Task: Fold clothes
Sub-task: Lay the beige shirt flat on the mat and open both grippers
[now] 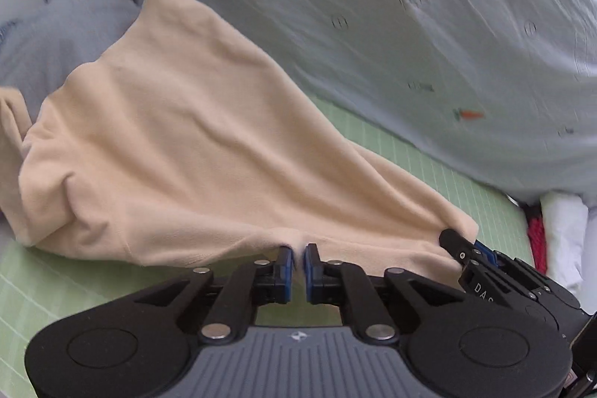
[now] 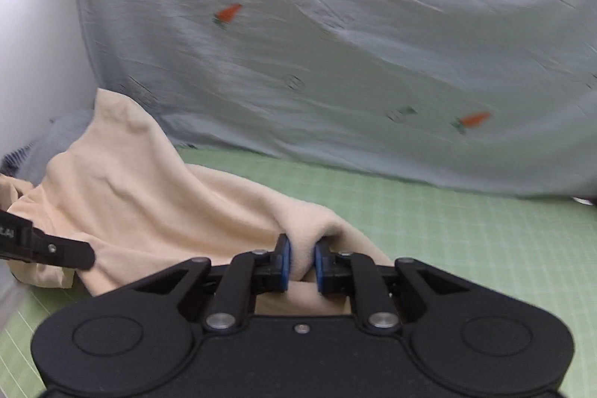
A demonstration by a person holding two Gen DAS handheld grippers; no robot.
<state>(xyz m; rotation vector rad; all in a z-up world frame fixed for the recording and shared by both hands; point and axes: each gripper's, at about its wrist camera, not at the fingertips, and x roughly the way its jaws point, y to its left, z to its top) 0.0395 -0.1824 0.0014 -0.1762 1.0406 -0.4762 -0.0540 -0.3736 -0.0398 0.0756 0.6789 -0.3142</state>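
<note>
You hold one peach-beige knit garment [image 1: 168, 155] by its near hem with two grippers, over a pale green gridded cutting mat [image 1: 466, 196]. Your left gripper [image 1: 300, 258], black with blue pads, has its two fingers drawn narrow onto the hem at 6 o'clock in the left wrist view, a small pinch of cloth caught between the pads. Your right gripper [image 2: 301, 258], of the same make, clamps a thicker rolled fold of the same garment [image 2: 123, 189] between its two blue pads at 6 o'clock in its own view; the fingers stand a little wider apart than the left pair.

From the left wrist camera, the right gripper [image 1: 457, 243] shows at 4 o'clock, biting the garment's corner. From the right wrist camera, one black finger of the left gripper [image 2: 71, 254] enters at 9 o'clock, against the cloth.

The garment stretches away toward 10 o'clock, its far end draped over a grey fabric heap [image 1: 59, 36]. One large pale blue-grey sheet printed with small orange carrots [image 1: 410, 25] fills the background from 12 to 3 o'clock; two carrots show clearly in the left view, three in the right. A white bundle [image 1: 561, 234] and a red item beside it sit at 3 o'clock in the left view.
</note>
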